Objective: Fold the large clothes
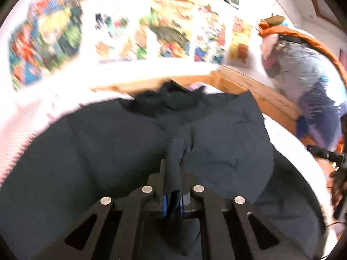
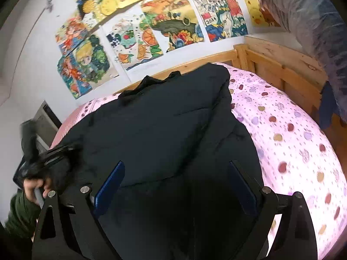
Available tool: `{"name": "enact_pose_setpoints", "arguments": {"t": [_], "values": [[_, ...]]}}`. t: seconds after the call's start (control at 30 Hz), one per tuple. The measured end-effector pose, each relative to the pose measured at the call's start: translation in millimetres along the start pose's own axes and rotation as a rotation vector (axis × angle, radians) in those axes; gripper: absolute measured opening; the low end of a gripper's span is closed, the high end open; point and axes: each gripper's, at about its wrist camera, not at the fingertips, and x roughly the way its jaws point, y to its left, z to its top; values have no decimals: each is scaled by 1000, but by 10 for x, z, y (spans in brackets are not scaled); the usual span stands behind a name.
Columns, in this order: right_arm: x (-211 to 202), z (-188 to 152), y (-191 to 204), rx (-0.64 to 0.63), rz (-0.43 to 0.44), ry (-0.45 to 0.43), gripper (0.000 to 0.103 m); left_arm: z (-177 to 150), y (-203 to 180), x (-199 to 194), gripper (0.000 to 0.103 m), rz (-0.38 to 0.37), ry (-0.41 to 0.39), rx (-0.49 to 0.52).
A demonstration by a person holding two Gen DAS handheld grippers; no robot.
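Note:
A large dark navy padded jacket lies spread on a bed with a pink dotted sheet. In the left wrist view the jacket fills the lower frame, and my left gripper is shut on a bunched fold of its fabric, held up between the blue pads. In the right wrist view my right gripper is open and empty, its blue pads spread wide just above the jacket's near part. The left gripper and the hand holding it show at the left edge of that view.
A wooden bed frame runs along the far and right sides. Colourful drawings cover the wall behind. Clothes in a clear plastic cover hang at the right, seen too in the left wrist view.

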Motion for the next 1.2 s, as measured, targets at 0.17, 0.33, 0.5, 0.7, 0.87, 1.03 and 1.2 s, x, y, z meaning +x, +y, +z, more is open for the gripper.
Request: {"name": "enact_pose_setpoints", "arguments": {"t": [0.17,0.33,0.5,0.7,0.87,1.03,1.2], "values": [[638,480,168,-75,-23,5,80,-5,269,256,7,152,111,-3],[1585,768,404,-120,-58,137,68,-208,510,710,8,173,252,-50],[2380,610,545,-197,-159,308,68,-360,625,999,8,120,336,-99],[2528,529,661,-211,-190,322,71,-386,781,846,12,57,277,-197],[2324,536,868,-180,-173,304,92,-367,890,266,57,24,67,-267],[2038,500,1322,-207,-73,303,93,-524,1019,-553,93,35,-137,-404],[1833,480,1647,-291,11,288,95,-931,978,-1306,95,88,-189,-536]]}}
